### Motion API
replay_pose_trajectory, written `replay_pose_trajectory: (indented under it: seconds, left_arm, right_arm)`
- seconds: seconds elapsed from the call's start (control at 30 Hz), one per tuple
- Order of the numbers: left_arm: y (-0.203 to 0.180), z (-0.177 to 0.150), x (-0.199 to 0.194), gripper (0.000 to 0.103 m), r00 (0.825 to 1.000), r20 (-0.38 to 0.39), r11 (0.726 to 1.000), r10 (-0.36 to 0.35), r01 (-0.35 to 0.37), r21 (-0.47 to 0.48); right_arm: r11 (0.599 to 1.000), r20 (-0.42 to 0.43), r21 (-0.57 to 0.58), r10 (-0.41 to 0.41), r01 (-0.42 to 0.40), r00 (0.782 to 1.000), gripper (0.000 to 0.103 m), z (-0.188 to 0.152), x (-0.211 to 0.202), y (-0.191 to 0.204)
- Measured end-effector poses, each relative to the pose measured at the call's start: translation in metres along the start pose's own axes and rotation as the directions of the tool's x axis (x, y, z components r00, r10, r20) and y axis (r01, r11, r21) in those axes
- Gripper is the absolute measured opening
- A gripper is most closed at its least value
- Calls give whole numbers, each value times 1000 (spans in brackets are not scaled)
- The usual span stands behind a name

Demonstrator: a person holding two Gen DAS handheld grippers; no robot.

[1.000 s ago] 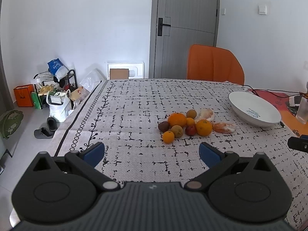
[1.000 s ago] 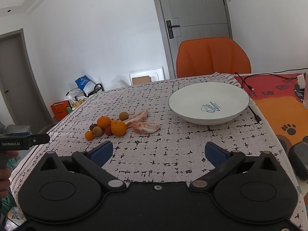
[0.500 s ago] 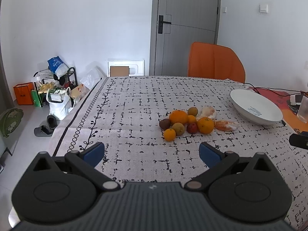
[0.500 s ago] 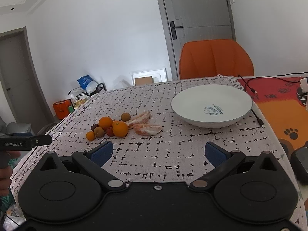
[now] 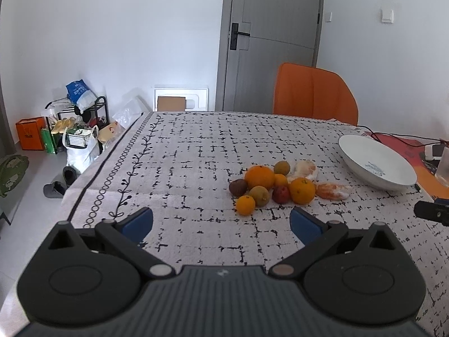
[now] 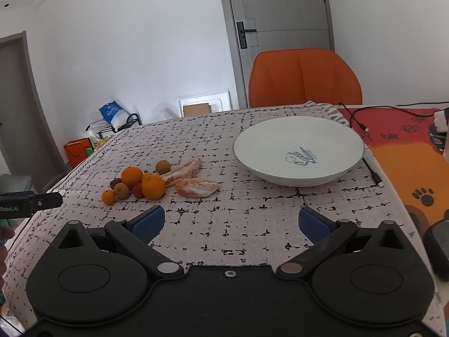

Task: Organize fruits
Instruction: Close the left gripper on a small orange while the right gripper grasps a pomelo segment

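Both grippers hung spread wide and empty above the tablecloth (image 5: 196,168): left gripper (image 5: 221,223), right gripper (image 6: 229,224). Beyond lay the fruit cluster (image 5: 269,186) beside peeled segments (image 6: 196,186); farther right sat the white bowl (image 6: 280,175).

The left claw (image 5: 221,221) and right claw (image 6: 228,221) are black linkages with blue pads (image 6: 148,223) and silver pivot screws.

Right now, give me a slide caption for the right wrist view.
Open right claw faces an empty white bowl, with a fruit pile on the tablecloth to its left.
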State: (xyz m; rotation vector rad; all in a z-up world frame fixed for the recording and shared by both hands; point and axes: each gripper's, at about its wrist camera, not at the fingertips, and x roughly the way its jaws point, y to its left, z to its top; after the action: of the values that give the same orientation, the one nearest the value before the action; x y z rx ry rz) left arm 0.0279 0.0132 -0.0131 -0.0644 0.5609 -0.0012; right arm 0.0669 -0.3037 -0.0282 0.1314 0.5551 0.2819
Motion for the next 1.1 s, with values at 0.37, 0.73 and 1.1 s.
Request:
replay_pose_trajectory:
  seconds: [0.37,0.73,1.1]
  left_arm:
    - [-5,4,28,82,999,-11,999,-39,39,-3]
    - [-10,6,56,57,996,-47,997,-79,79,-15]
    - [-15,6,85,43,992,-86,996,-92,90,-21]
  right_arm:
    - [998,-9,-32,59,-59,998,103,9,31,13]
    - [996,-66,-11,91,-92,994,87,14,66,21]
    - [992,-115,32,124,-122,986,78,16,97,21]
